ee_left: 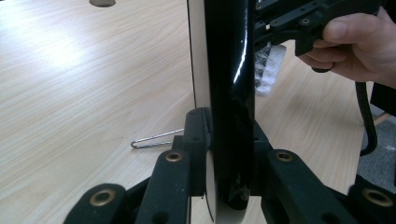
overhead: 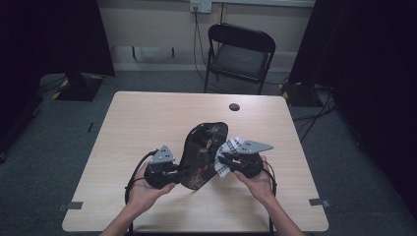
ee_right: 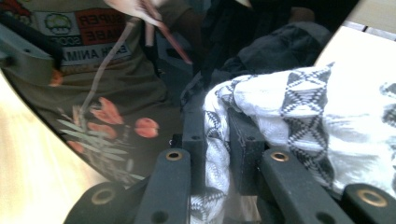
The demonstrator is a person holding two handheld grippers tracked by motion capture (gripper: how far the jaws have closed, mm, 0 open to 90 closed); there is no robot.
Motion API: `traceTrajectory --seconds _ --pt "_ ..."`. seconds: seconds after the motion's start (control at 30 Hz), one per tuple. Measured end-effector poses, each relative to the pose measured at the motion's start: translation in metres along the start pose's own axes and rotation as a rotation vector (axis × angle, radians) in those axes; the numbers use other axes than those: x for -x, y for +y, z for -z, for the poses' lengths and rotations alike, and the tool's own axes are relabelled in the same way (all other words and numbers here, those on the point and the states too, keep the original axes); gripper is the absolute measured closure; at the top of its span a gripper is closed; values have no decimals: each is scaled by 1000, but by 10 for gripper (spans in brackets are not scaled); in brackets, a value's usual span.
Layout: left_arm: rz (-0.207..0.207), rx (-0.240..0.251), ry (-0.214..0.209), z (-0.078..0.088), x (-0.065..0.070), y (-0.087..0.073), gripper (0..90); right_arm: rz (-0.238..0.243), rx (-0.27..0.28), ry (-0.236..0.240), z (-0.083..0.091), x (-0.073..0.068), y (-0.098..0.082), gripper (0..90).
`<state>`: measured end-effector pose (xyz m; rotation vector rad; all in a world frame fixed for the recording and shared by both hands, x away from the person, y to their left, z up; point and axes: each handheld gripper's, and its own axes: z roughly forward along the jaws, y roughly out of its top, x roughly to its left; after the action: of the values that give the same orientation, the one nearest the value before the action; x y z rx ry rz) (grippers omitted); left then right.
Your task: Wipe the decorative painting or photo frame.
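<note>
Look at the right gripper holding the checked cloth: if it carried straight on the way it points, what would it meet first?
Probably the glossy black tray. The right gripper, shut on the cloth, points straight at the tray's patterned face, with the cloth apparently already against it.

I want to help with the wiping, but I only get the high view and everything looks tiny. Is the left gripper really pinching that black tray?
Observer: Yes. In the left gripper view, the left gripper is shut on the rim of the black tray, which stands on edge.
Operator: What does the other one hold?
Observer: The right gripper view shows the right gripper shut on a fold of white cloth with black zigzag stripes.
Operator: Is there anything little on the table?
Observer: A thin bent wire lies on the table beside the left gripper.
</note>
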<state>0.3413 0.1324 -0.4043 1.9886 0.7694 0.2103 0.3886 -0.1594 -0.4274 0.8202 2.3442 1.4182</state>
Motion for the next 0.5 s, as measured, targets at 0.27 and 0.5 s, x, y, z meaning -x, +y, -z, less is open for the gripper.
traceTrajectory --seconds 0.27,0.5 --pt "1 1 5 1 -2 -1 777 74 16 92 -5 -30 11 790" --pt "1 -1 6 1 -2 -1 776 69 21 79 -5 -24 11 791"
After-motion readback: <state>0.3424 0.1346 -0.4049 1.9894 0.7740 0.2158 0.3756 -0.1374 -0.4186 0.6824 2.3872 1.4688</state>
